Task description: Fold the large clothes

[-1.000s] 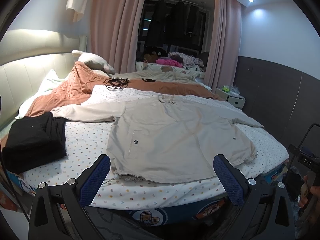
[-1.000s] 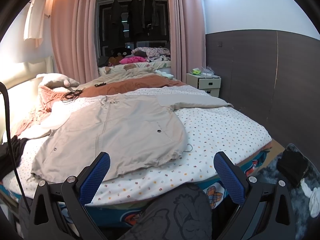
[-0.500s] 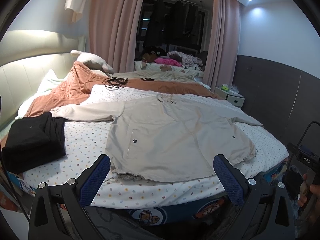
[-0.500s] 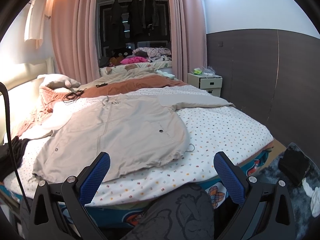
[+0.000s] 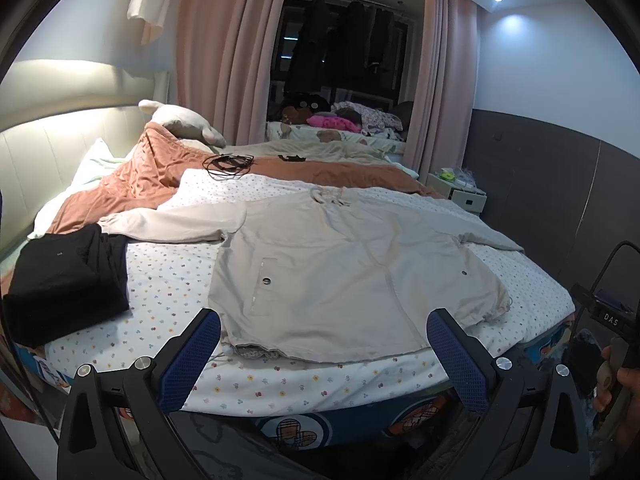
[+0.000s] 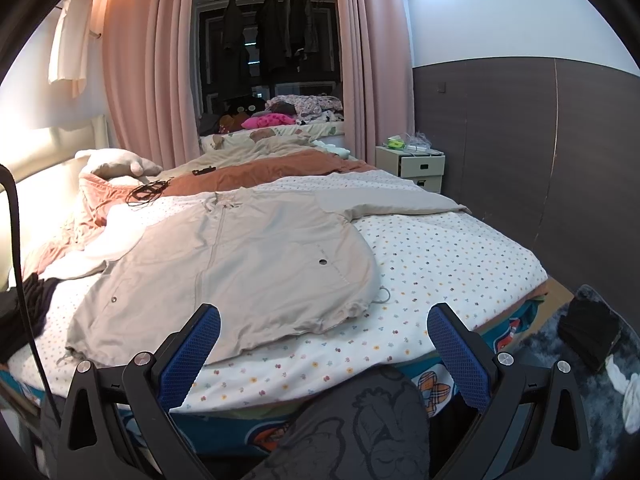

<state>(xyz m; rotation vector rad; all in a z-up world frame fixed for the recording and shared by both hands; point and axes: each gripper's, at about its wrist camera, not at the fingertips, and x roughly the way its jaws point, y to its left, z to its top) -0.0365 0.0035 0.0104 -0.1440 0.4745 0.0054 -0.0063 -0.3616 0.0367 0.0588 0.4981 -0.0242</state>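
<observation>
Holding both grippers spread wide with nothing between the blue pads: your left gripper (image 5: 323, 354) and right gripper (image 6: 323, 354) both hang off the foot edge of the bed (image 5: 304, 384), short of the fabric, touching nothing.

Landmark is the beige jacket (image 5: 344, 268). It lies flat and face up on the dotted sheet, hem toward you, collar toward the far side, zip line running down the middle. Both sleeves are spread out sideways. In the left wrist view your left pad (image 5: 190, 354) sits just in front of the jacket's left hem corner; the other pad is in front of the hem near its right corner. In the right wrist view the jacket (image 6: 240, 264) sits left of centre, and the near pad (image 6: 188, 354) lines up in front of its hem; the far pad is over bare sheet to the jacket's right.

Left of the jacket, near its sleeve cuff: a folded black garment (image 5: 64, 280) on the sheet. Beyond the jacket's collar: a rust-brown blanket (image 5: 160, 176) with a coil of dark cable (image 5: 228, 162) on it. Right of the jacket, past the bed edge: a white nightstand (image 6: 412, 168) against the dark wall panel.

Your patterned trouser leg (image 6: 360, 424) shows below the right gripper, in front of the jacket's hem side.
</observation>
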